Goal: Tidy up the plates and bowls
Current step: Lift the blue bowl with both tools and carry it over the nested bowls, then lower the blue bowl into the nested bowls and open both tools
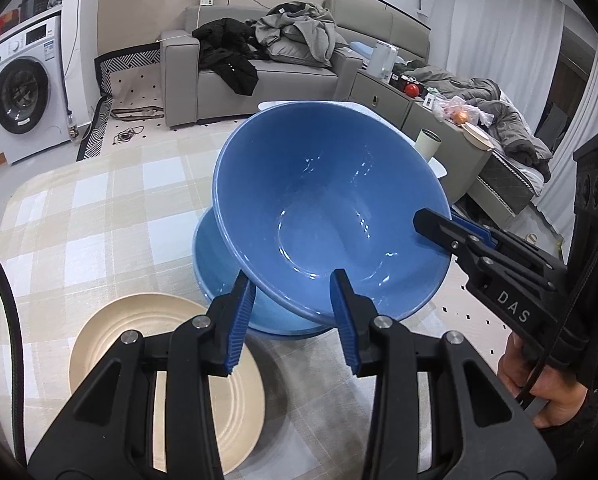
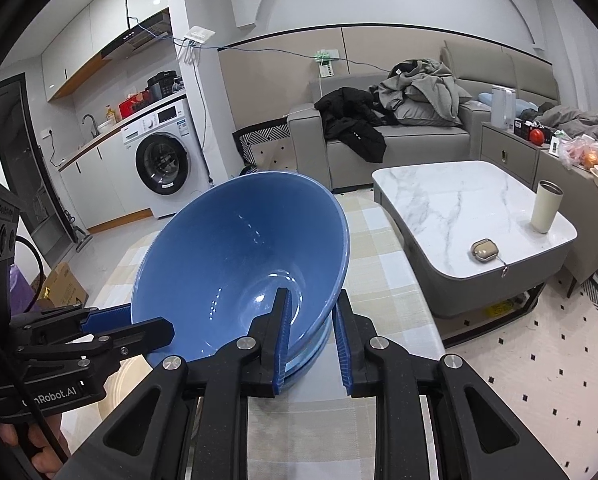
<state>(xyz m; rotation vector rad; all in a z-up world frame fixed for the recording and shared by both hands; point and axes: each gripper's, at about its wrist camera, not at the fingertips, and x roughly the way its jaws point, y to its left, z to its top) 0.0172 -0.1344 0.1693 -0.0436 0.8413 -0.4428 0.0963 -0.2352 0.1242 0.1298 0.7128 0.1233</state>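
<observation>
So, counting what I've got on the checked tablecloth (image 1: 79, 216): two blue bowls, one cream plate (image 1: 99, 336) with ridged rings, and two grippers. The upper blue bowl (image 1: 331, 216) sits tilted in the middle of the left wrist frame, its foot resting in the paler blue bowl underneath (image 1: 219, 280). Both look like glossy glazed ceramic, wide and flared, with light glinting off the inside.

My left gripper (image 1: 295, 304) has its ribbed blue pads either side of the near rim of the tilted bowl, one pad outside the wall, one inside, pinching it. My right gripper (image 2: 313, 332) does the same thing on its own side of the rim: jaws nearly pressed together, clamped on the bowl wall, which fills the centre-left of the right wrist frame.

The cream plate lies flat at the lower left of the left wrist frame, just beside the lower bowl.
</observation>
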